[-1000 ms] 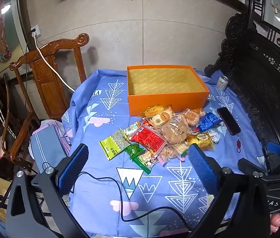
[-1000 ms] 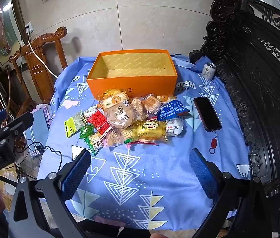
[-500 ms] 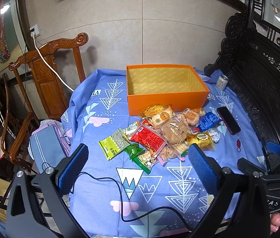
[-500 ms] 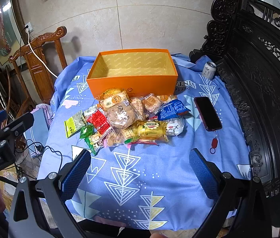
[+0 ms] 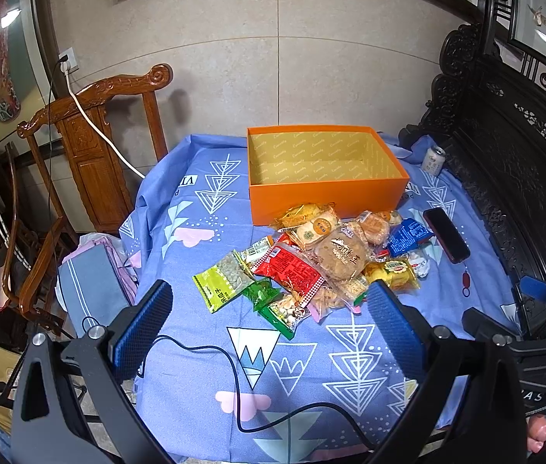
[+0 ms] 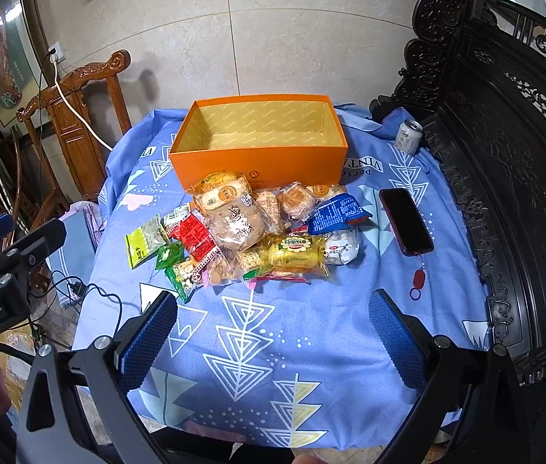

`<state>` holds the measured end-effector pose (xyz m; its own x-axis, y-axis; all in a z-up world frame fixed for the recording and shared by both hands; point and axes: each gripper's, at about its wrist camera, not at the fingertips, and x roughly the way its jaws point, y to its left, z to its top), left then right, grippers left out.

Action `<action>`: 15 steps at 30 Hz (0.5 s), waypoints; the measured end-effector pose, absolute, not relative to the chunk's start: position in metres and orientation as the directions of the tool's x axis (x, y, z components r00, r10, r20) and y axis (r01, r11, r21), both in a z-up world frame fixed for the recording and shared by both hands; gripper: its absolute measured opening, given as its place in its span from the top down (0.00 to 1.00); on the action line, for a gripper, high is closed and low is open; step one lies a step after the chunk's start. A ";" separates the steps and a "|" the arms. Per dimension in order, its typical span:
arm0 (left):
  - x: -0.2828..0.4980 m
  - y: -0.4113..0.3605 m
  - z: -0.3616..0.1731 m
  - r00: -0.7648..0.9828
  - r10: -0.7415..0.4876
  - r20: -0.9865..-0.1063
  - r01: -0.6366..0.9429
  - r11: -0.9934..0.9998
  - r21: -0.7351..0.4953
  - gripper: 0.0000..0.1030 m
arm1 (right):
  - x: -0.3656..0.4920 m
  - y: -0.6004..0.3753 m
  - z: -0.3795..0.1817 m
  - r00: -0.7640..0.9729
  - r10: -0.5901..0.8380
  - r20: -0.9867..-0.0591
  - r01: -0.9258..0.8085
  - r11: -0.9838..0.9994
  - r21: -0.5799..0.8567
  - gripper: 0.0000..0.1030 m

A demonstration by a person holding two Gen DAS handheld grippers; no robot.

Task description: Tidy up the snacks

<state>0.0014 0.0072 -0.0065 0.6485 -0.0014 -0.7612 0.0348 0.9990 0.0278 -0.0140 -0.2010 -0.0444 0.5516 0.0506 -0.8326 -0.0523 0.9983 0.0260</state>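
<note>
The left gripper [image 5: 269,328] hung above the near edge of the table with its blue-padded fingers spread wide and nothing between them. The right gripper [image 6: 273,332] was held the same way, its jaws wide apart and empty, also short of the snacks.

A heap of wrapped snack packets [image 6: 245,232] lay in the middle of the blue patterned tablecloth [image 6: 257,348], just in front of the open orange cardboard box [image 6: 259,162], whose yellow inside held nothing. The packets at the back of the heap touched the box's front wall. At the heap's left edge lay a yellow-green seed packet [image 5: 222,282], beside a red crinkled packet [image 5: 292,270]; a round pastry in clear wrap [image 6: 234,228] sat on top, a yellow wrapped cake [image 6: 292,255] in front and a blue packet [image 6: 336,212] to the right.

A dark smartphone [image 6: 404,220] lay right of the heap, apart from it, and a small silver drink can [image 6: 408,137] stood by the table's far right corner. A carved wooden chair [image 5: 91,147] stood left of the table.
</note>
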 end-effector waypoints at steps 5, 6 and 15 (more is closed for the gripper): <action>0.001 0.007 -0.006 0.649 -0.002 -0.761 0.036 0.999 0.028 0.04 | -0.013 -0.201 -0.044 0.551 0.052 -0.833 -0.053 0.998 0.027 0.03; 0.001 0.007 -0.006 0.648 -0.002 -0.762 0.035 0.999 0.027 0.04 | -0.013 -0.201 -0.045 0.551 0.051 -0.833 -0.053 0.998 0.026 0.03; 0.002 0.008 -0.008 0.648 -0.002 -0.761 0.035 0.999 0.027 0.04 | -0.013 -0.201 -0.045 0.551 0.051 -0.833 -0.053 0.998 0.027 0.03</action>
